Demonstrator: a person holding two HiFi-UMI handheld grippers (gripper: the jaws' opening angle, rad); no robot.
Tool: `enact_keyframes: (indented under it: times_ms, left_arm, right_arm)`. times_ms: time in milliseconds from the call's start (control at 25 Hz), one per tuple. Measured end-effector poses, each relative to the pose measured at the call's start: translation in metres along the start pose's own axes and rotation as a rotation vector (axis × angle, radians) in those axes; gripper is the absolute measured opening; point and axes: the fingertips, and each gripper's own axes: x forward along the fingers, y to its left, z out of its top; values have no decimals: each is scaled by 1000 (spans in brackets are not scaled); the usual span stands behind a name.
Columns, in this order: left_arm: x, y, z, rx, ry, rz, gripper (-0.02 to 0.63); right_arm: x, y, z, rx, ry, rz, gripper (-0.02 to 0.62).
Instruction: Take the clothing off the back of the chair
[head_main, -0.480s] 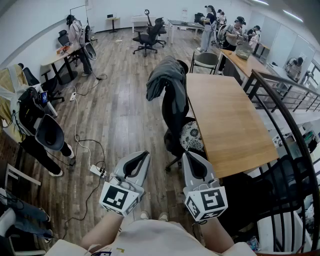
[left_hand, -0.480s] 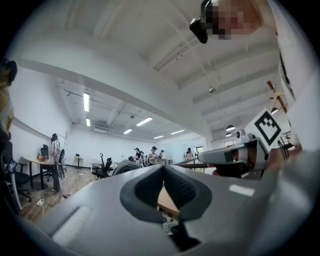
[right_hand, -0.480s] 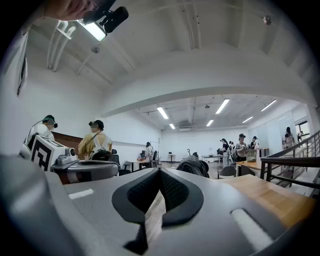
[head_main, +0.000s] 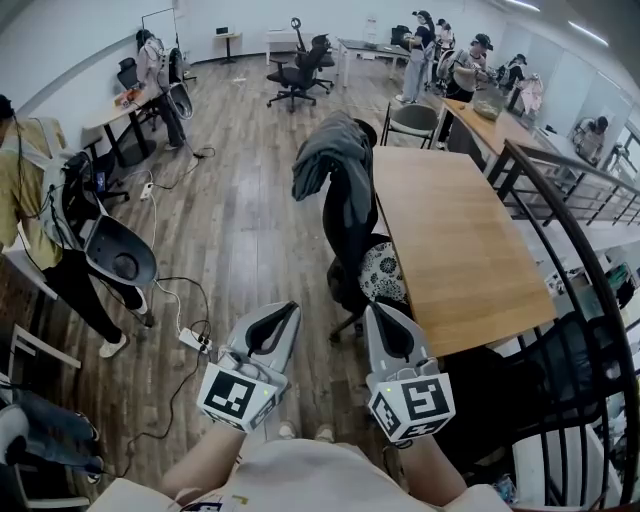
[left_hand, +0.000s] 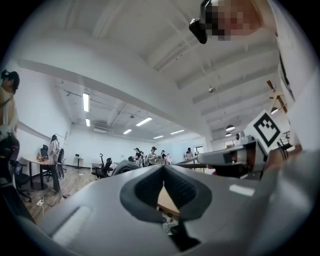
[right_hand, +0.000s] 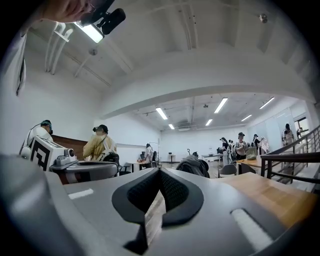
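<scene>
A grey garment (head_main: 331, 152) hangs over the top of a black office chair's back (head_main: 352, 222), which stands against the left edge of a long wooden table (head_main: 460, 240). The same garment (right_hand: 194, 166) shows small and far ahead in the right gripper view. My left gripper (head_main: 284, 312) and right gripper (head_main: 377, 312) are held side by side close to my body, well short of the chair. Both are shut with nothing between their jaws. In the left gripper view the left gripper (left_hand: 163, 171) has its pads together.
A person in yellow with a backpack (head_main: 40, 215) stands at the left with a grey chair shell (head_main: 120, 255). Cables and a power strip (head_main: 195, 343) lie on the wood floor. A black railing (head_main: 590, 290) curves along the right. More people and chairs (head_main: 296, 70) stand at the far end.
The person at the left has straightened up and shifted toward the room with the chair shell. Both grippers and the garment have stayed where they were.
</scene>
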Motion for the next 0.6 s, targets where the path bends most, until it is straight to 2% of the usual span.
enact_keyframes:
  times_ms: [240, 600]
  left_arm:
    - [4, -5, -1, -29, 16, -19, -3]
    - [15, -15, 0, -22, 14, -19, -3]
  right_arm:
    - [-1, -2, -1, -7, 2, -2, 0]
    - [-1, -13, -5, -7, 13, 15, 0]
